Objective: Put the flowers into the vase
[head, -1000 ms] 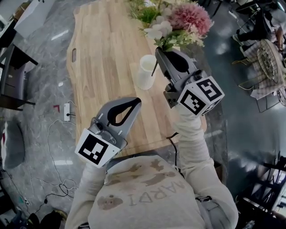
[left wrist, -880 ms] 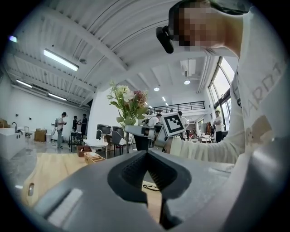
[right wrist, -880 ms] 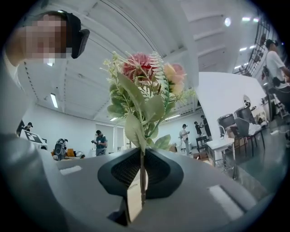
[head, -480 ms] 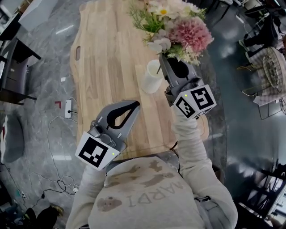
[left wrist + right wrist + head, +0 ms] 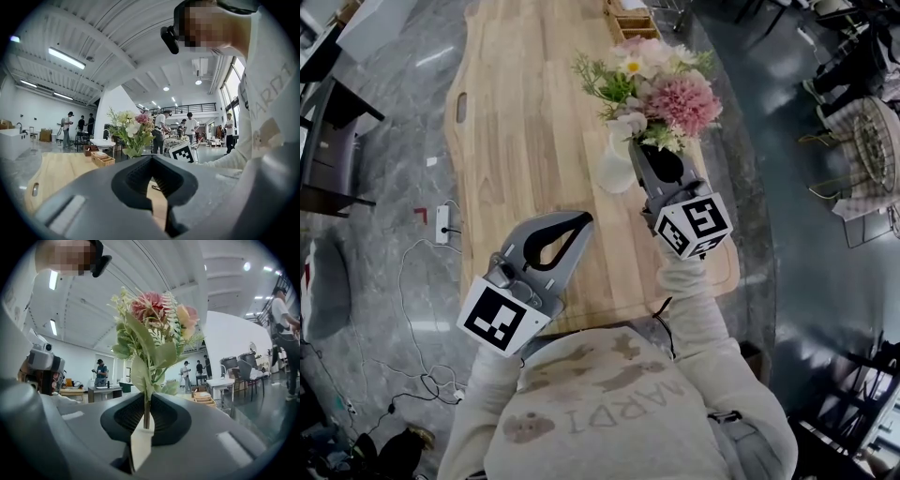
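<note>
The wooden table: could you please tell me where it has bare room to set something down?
Bare wood runs along the table left of the vase, out to the slot by its edge. Crowded: the right side, with flowers and right gripper, and the far-end box.

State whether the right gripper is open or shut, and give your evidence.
The right gripper is shut on the flowers; its jaws pinch the stem.

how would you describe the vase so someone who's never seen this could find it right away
Start at the long pale wooden table running up the head view. Near its right edge, the right gripper holds a bunch of pink and white flowers, and the vase stands just left of its fingers. It is the only plain white vessel on the wood.
</note>
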Motion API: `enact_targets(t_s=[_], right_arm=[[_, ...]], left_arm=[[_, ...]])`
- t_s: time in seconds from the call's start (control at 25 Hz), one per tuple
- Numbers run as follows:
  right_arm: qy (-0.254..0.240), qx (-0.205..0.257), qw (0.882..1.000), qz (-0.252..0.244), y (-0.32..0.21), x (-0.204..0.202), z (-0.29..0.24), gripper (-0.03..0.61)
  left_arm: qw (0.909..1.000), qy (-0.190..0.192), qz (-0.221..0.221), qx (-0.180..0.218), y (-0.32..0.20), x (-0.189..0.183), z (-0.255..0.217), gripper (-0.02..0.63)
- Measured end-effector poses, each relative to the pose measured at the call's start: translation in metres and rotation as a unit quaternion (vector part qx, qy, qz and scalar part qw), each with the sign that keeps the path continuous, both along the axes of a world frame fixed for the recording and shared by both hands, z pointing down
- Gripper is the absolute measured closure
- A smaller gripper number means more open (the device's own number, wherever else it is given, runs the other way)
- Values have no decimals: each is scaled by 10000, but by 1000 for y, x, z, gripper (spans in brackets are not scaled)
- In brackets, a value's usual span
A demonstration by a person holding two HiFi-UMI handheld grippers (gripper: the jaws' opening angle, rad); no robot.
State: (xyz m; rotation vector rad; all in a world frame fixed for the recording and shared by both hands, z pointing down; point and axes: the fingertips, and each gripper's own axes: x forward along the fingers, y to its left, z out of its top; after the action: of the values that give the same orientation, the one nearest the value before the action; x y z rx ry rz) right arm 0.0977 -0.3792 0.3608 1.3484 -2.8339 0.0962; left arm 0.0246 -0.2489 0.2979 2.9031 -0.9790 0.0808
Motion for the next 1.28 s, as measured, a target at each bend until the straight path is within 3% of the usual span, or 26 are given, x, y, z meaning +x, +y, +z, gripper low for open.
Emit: enact_targets(t_s=[0.24,0.64,0.92,1.28], right_arm=[[318,-195,9993,22,2,-4,14,494],[1412,-612,9880,162,10,-6,23,434],[2359,-843,9681,-40,12,-8,21,426],[2947,-1596,9416,-320,22,-6,25,414]], left_arm=[[10000,-11,26,3,2,-1,2,614],[10000,21,92,29,7,-4,1,614],[9998,35,171,36,9,1,-2,614],[9998,93,144,55,13,-6,-4,614]])
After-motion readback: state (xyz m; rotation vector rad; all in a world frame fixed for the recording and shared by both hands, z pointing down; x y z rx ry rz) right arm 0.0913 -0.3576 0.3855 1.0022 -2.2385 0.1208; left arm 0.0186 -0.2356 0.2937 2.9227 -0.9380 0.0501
